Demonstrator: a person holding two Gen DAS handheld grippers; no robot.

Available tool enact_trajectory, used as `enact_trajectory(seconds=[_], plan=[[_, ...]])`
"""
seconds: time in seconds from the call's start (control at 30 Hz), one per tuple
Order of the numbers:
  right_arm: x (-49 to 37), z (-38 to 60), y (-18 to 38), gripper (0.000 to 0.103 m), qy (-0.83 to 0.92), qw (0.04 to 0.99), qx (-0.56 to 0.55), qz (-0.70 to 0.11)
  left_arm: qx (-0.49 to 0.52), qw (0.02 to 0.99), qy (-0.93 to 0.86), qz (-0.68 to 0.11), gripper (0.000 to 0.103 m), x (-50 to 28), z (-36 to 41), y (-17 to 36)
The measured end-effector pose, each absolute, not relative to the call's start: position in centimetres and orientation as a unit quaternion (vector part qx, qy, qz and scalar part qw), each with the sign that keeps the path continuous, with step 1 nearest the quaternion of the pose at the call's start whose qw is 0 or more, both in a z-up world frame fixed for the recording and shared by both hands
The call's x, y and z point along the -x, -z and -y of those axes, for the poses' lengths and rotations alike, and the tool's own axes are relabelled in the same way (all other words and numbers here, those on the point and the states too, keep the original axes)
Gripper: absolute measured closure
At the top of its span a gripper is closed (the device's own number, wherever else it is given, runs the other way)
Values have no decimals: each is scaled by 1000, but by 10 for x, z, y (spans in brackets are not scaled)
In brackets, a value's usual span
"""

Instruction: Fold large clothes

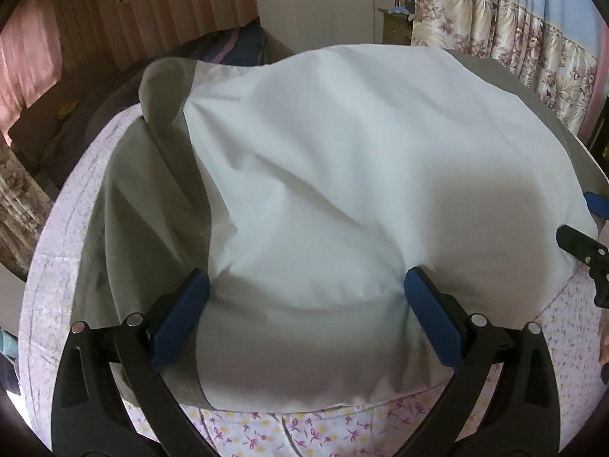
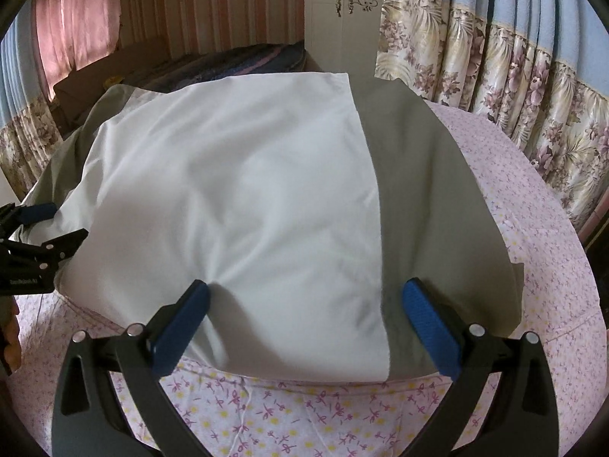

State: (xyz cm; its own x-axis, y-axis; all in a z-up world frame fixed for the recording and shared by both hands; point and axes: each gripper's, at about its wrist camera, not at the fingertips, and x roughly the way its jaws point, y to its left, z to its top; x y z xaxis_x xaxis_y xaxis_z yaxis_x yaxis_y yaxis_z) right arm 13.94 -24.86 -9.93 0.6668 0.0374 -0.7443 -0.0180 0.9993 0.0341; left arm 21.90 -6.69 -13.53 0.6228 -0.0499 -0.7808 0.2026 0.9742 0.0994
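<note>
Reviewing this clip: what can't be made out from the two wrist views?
- Garment type: both views show only a white panel over grey cloth; no sleeves or collar visible.
- What lies under the white panel: hidden by it in both views.
- Left gripper and right gripper: open, but whether the fingers touch the fabric is unclear.
- Far edge of the bed: covered by the cloth.
- Person: cut off by the frame edges.

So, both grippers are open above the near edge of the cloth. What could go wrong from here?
1. The left side of the white cloth is bunched in ridges, so closing the left gripper may catch uneven layers and give a crooked fold.
2. The right gripper straddles the white layer's edge over the grey layer; it may pinch only one.
3. Either gripper may also grab the floral sheet beneath.
</note>
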Motion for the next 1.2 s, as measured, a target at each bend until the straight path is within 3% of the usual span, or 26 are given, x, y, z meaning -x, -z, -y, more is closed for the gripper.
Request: enact_trajectory(seconds=[0.2,0.4,0.87,1.2], plan=[[-136,262,94,2,-33,912,-60,-404,-93,898,54,-427,3,-210,71,123],[-95,288,68,2,-28,934,-125,-335,-75,913,65,-396,3,-184,69,96],[-101,345,123,1,3,885,-287,-367,-67,919,57,-385,3,-193,93,93],[-160,338,122,4,-34,888,-253,-383,-30,906,69,-417,3,-221,92,109]])
